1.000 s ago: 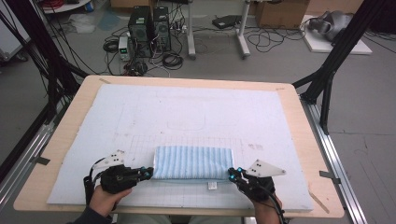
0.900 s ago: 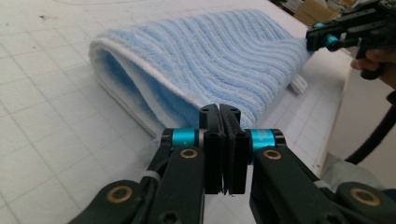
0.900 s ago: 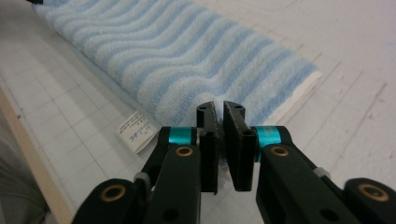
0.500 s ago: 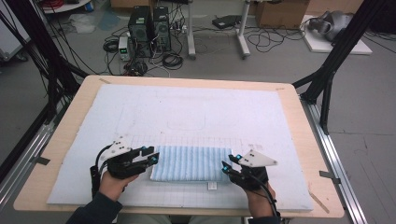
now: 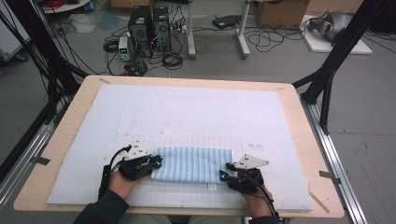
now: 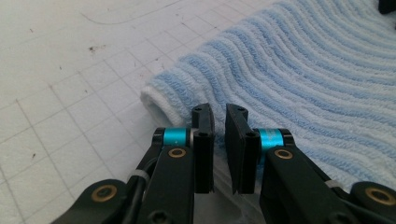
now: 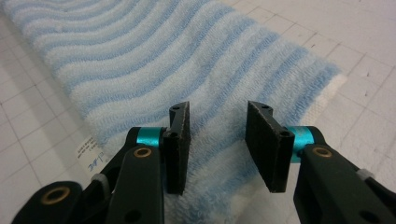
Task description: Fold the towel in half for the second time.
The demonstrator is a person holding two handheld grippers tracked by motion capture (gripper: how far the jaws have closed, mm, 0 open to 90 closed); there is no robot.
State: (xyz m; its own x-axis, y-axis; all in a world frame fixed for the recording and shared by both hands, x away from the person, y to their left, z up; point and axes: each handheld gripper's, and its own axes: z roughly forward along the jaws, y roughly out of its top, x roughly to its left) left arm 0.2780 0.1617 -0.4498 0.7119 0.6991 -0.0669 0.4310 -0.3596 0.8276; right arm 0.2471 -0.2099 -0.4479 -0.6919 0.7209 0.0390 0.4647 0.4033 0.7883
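Towel (image 5: 194, 164) lies folded flat on the worktop (image 5: 289, 135), near the person's edge, long side across, stripes running front to back. A small label (image 5: 211, 187) pokes out from its near edge.

Change over the last second: both claws sat at the towel's two near corners, low by the table edge; half a second ago they had lifted up and inward over the ends; now they are down again at the ends, left claw (image 5: 155, 164) at the left end, right claw (image 5: 224, 173) at the near right corner. Towel outline looks about the same throughout, so no new fold made in that span.

Left claw (image 6: 218, 140): jaws nearly closed, a thin gap between them, nothing visibly between the pads; towel's rolled left edge just ahead.

Right claw (image 7: 217, 144): released, jaws wide apart, towel (image 7: 187, 65) directly beneath and ahead, label (image 7: 89, 154) to its left.

Judgement: the hands have let go and repositioned for a fresh grip at the short ends. Likely next is pinching both ends for another fold, or smoothing.
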